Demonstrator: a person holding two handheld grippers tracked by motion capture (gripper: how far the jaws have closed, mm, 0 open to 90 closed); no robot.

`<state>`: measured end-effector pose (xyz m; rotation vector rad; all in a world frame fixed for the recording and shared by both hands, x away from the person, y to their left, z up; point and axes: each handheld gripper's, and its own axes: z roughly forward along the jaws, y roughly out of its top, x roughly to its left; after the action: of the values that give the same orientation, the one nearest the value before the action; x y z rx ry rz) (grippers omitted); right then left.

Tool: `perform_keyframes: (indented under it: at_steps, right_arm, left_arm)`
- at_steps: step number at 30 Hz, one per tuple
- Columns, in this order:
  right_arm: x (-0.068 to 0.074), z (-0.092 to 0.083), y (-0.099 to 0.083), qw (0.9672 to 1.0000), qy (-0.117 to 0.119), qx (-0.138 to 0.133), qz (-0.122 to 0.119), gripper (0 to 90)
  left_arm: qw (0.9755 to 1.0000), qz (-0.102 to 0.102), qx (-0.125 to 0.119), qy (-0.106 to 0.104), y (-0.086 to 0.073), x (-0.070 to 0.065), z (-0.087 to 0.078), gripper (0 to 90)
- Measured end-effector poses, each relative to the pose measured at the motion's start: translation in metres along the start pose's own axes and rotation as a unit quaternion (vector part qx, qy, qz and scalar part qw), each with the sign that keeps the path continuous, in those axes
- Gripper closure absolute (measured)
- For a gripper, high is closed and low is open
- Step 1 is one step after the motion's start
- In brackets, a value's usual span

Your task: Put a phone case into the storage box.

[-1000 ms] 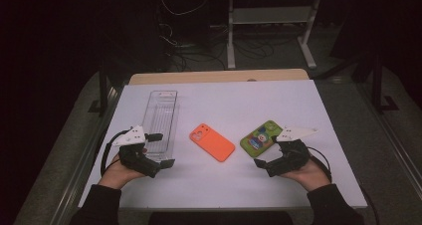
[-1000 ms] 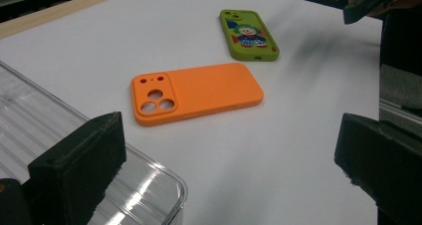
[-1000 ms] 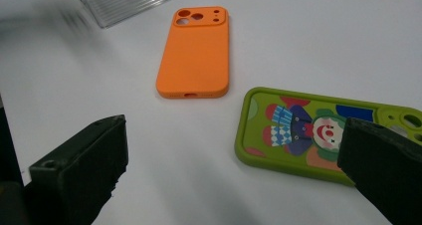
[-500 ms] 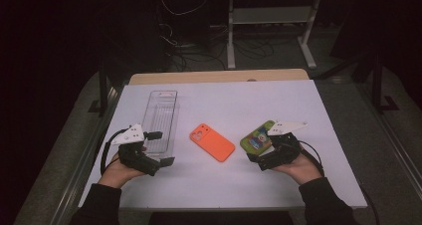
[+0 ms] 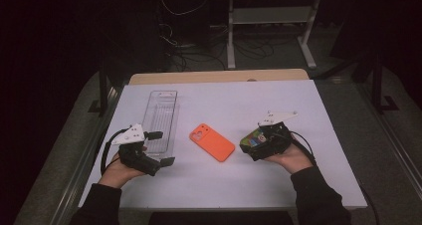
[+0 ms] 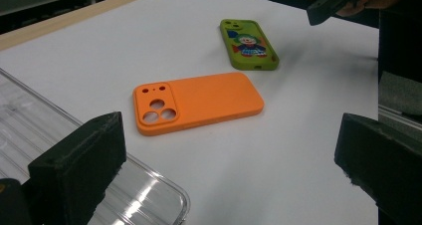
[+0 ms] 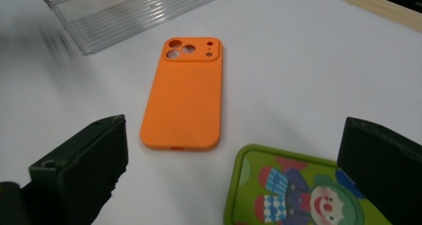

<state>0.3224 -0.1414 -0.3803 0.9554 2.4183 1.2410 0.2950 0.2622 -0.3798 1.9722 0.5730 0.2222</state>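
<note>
With jaws wide and empty, right gripper point(image 5: 256, 148) hangs over the green phone case point(image 7: 303, 192), apparently lining up a grasp; left gripper point(image 5: 160, 148), equally open, idles by the clear tray point(image 5: 160, 119).

A green phone case point(image 6: 249, 44) printed with a cartoon clown lies flat, back up, toward the table's point(image 5: 219, 93) right edge and nearer its front. An orange phone case point(image 7: 185, 91), camera cut-outs showing, lies flat at mid-table, well apart.

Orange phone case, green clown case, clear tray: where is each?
orange phone case point(image 6: 199, 103), left gripper view, its flat back.
green clown case point(image 6: 249, 43), left gripper view, clown picture.
clear tray point(image 5: 160, 118), high view, ribbed floor.
</note>
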Motion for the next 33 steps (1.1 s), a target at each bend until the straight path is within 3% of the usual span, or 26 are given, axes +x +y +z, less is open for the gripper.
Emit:
perform_keyframes:
  at_steps: [8, 33]
  right_arm:
    - [-0.001, 0.011, 0.018, 0.9999, 0.001, -0.001, -0.014, 0.0]
    - [0.001, 0.041, 0.053, 0.9996, 0.019, 0.018, -0.011, 0.0]
  left_arm:
    - [1.0, 0.001, 0.004, 0.003, 0.0, -0.001, -0.001, 0.0]
    - [1.0, 0.0, 0.0, -0.001, 0.001, 0.0, -0.002, 0.0]
